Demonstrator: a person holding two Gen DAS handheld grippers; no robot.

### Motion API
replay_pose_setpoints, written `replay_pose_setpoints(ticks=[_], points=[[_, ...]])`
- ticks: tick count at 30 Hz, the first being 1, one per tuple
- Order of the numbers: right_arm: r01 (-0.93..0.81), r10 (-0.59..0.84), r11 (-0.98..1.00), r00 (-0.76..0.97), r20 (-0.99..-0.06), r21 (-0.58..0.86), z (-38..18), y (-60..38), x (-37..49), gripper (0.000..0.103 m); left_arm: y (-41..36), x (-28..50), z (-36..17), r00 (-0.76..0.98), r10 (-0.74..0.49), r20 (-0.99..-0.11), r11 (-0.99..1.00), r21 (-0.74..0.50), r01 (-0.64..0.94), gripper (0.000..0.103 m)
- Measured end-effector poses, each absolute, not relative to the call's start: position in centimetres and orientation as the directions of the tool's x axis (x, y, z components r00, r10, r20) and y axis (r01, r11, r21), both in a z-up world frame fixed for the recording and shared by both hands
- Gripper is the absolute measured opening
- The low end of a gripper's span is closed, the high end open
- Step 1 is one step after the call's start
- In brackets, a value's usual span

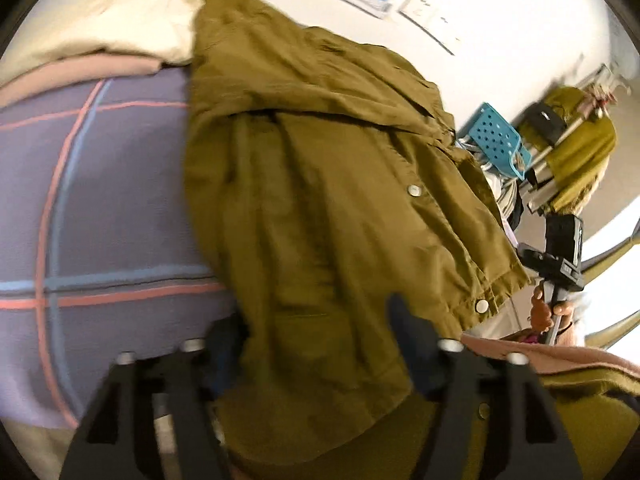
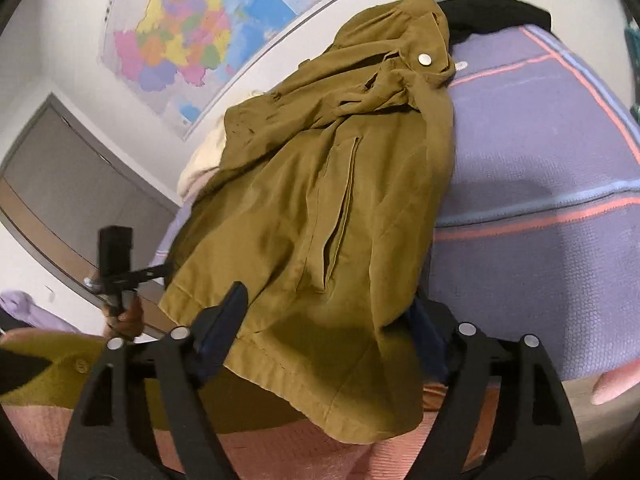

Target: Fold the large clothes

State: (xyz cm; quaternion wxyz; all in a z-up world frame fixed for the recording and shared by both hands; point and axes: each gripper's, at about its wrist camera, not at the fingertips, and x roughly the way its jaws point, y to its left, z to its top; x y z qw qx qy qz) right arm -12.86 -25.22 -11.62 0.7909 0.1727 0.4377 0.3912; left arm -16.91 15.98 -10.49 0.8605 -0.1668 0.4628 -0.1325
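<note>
Item: olive jacket point(image 1: 320, 200), large, with snap buttons; lies along the purple plaid bedspread point(image 1: 100, 200), filling the centre of both wrist views and running from the lower edge toward the upper middle of the frame.

Condition: partly gathered. The body looks doubled lengthwise into a long narrow strip, with a sleeve or front panel lying over it and a pocket slit showing mid-frame in the right wrist view. The collar end, upper centre there, is bunched and creased. The hem hangs loose near the bottom of both frames, its edges not lined up.

Tools: left gripper point(image 1: 320, 348), fingers spread wide, hem cloth lying between them but not pinched. Right gripper point(image 2: 332, 316), likewise spread, straddling the lower hem; the cloth drapes over the gap and neither pad presses on it.

Progress, as judged: early to middle. A first lengthwise fold seems made; the crosswise folds that would bring hem to collar are not yet done, and the creases at the collar are not smoothed. No compact, finished bundle is visible.

Surroundings: cream pillow point(image 1: 132, 20), upper left of left view; blue perforated basket point(image 1: 496, 140), right; wall map point(image 2: 180, 32), upper left of right view; black garment point(image 2: 492, 12), upper right.
</note>
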Motion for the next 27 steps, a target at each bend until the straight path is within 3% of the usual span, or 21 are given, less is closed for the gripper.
replay_pose_setpoints(ticks=[1, 3, 4, 5, 10, 14, 17, 21, 23, 24, 25, 27], points=[[-0.465, 0.769, 0.636, 0.314, -0.557, 0.616, -11.7, -25.2, -12.9, 0.045, 15.4, -16.8, -10.5, 0.540, -0.357, -0.762, 0.923, -0.377, 0.078, 0.072], [-0.428, 0.780, 0.624, 0.298, -0.550, 0.654, -12.4, -25.2, -12.5, 0.014, 14.9, -16.4, -10.3, 0.550, -0.284, -0.786, 0.949, -0.313, 0.042, 0.039], [-0.412, 0.795, 0.606, 0.294, -0.530, 0.681, -12.4, -25.3, -12.3, 0.013, 15.3, -16.2, -10.3, 0.546, -0.282, -0.789, 0.946, -0.323, 0.022, 0.019], [-0.412, 0.805, 0.593, 0.302, -0.510, 0.692, -12.0, -25.4, -12.4, 0.012, 16.2, -16.0, -10.1, 0.545, -0.307, -0.780, 0.929, -0.369, -0.005, 0.010], [-0.500, 0.860, 0.481, 0.428, -0.277, 0.721, -5.0, -29.1, -14.4, 0.005, 19.4, -17.7, -4.8, 0.660, -0.324, -0.678, 0.898, -0.439, -0.011, 0.008], [-0.600, 0.868, 0.448, 0.469, -0.163, 0.663, -0.1, -31.6, -17.7, 0.004, 21.1, -19.8, -1.0, 0.736, -0.339, -0.587, 0.881, -0.472, 0.029, 0.008], [-0.595, 0.871, 0.452, 0.454, -0.186, 0.664, -0.4, -31.8, -18.5, 0.004, 21.6, -20.9, -1.1, 0.724, -0.326, -0.607, 0.901, -0.431, 0.045, 0.011], [-0.483, 0.863, 0.485, 0.397, -0.312, 0.729, -5.4, -30.7, -16.8, 0.006, 21.0, -19.4, -5.6, 0.625, -0.349, -0.699, 0.905, -0.424, 0.030, 0.011], [-0.420, 0.851, 0.511, 0.369, -0.374, 0.749, -8.5, -30.6, -16.4, 0.016, 20.9, -18.8, -7.9, 0.578, -0.352, -0.737, 0.910, -0.415, 0.025, 0.011], [-0.398, 0.845, 0.522, 0.364, -0.392, 0.754, -9.5, -30.7, -16.4, 0.032, 20.9, -18.7, -8.7, 0.563, -0.352, -0.748, 0.910, -0.414, 0.019, 0.012], [-0.366, 0.837, 0.531, 0.368, -0.405, 0.764, -10.4, -31.1, -16.5, 0.058, 21.1, -18.5, -9.7, 0.545, -0.350, -0.762, 0.911, -0.413, 0.008, 0.014], [-0.320, 0.810, 0.567, 0.385, -0.443, 0.759, -12.0, -31.8, -16.8, 0.070, 21.5, -18.5, -10.7, 0.521, -0.332, -0.786, 0.917, -0.398, -0.017, 0.028]])
